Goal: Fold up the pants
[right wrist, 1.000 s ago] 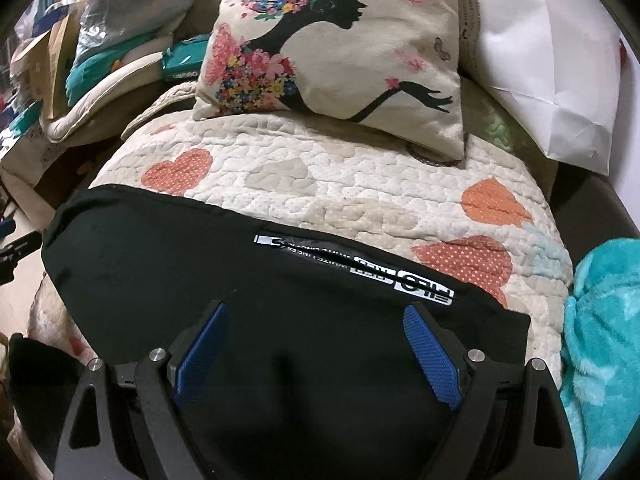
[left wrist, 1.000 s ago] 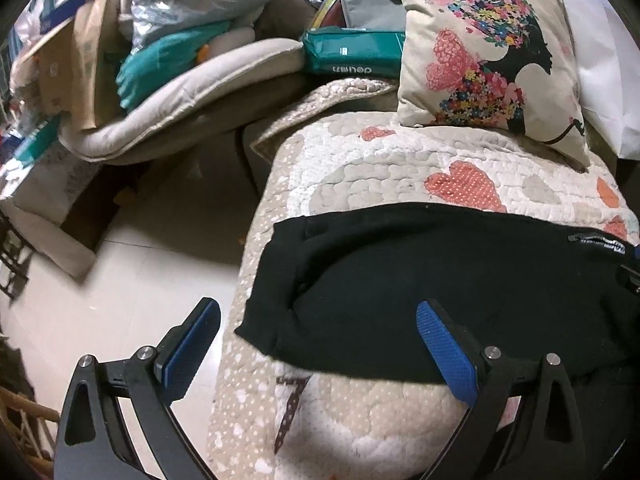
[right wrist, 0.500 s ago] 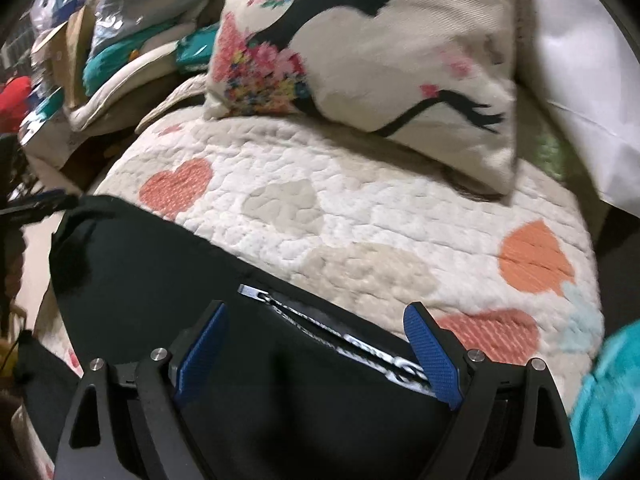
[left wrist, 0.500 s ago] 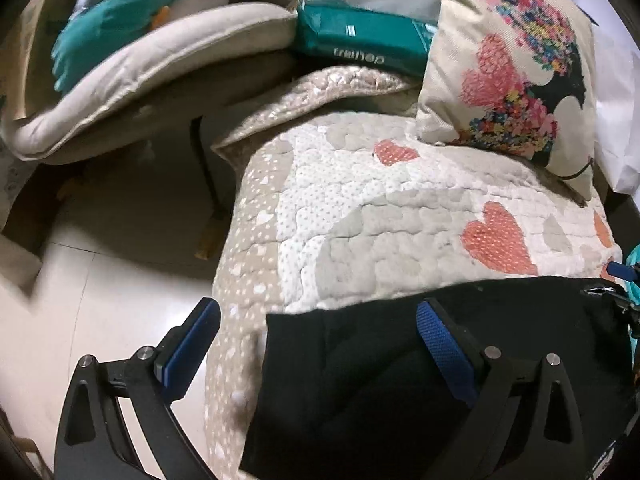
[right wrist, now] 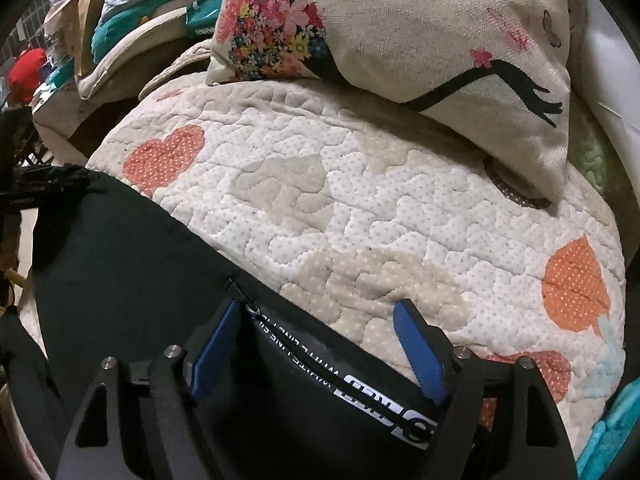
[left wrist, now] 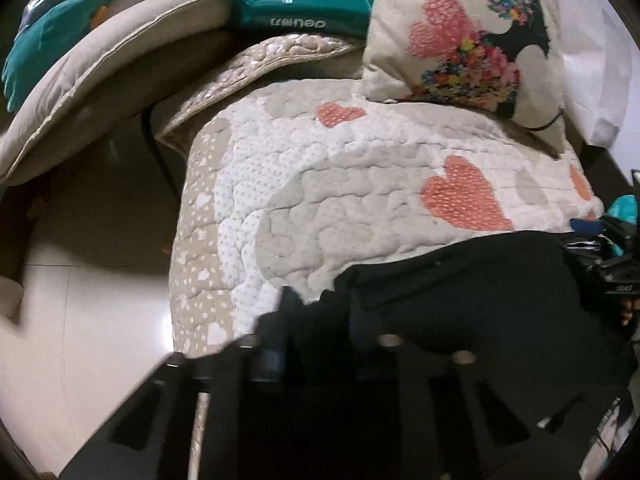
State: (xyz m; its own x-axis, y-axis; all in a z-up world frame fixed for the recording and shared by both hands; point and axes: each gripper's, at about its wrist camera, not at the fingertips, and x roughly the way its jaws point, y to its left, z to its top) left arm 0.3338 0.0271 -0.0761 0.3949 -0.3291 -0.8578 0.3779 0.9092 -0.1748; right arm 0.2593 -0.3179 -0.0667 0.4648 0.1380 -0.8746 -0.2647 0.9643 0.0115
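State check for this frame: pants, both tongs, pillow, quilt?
Black pants: lying flat on the quilt, far edge gripped at the left end.
Left tongs: shut on the pants' edge.
Right tongs: open, just closing, astride the printed edge.
Pillow: leaning at the back.
Quilt: spread flat.

The pants (right wrist: 132,256) are showing plain black, with a black band carrying white lettering (right wrist: 360,392). The quilt (right wrist: 360,184) is showing white with orange-pink and beige hearts, all finely dotted. The cushion (right wrist: 420,28) is displaying cream with a black silhouette and multicoloured flowers. The finger pads (right wrist: 420,356) are appearing blue.
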